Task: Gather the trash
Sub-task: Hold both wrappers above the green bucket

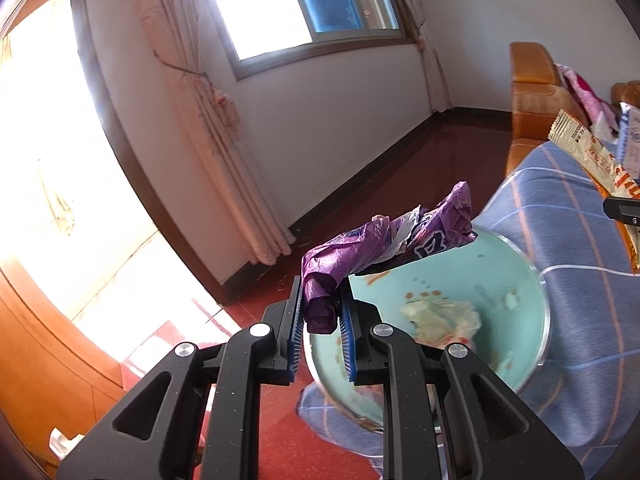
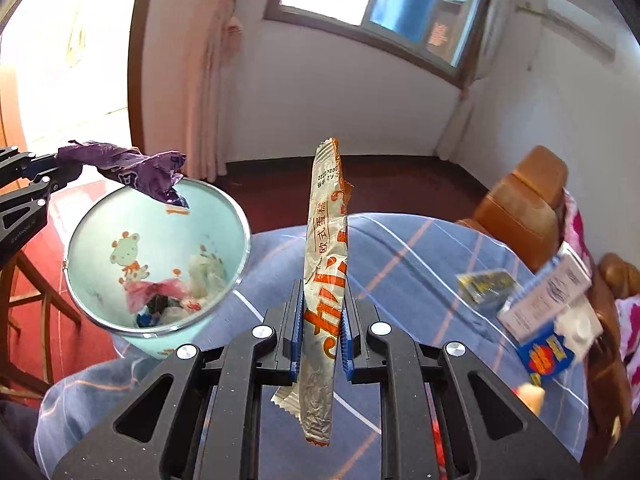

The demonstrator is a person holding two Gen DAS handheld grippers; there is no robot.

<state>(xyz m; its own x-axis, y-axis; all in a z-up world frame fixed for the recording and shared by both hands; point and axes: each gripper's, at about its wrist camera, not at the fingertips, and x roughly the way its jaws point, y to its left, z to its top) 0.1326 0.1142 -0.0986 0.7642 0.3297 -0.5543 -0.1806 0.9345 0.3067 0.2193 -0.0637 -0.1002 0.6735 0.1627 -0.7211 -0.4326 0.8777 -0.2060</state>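
- While both grippers clamp trash, left gripper (image 1: 320, 316) pinches one purple wrapper (image 1: 384, 240), trailing beyond its fingertips over one bin (image 2: 240, 224).
- Right gripper (image 2: 322, 320) squeezes one long wrapper (image 2: 326, 240), upright between fingers.

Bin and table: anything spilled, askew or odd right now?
Nothing spilled. The bin stands at the table's edge with trash inside. The left gripper holds a purple wrapper over its rim; the right gripper holds a long wrapper. Boxes remain.
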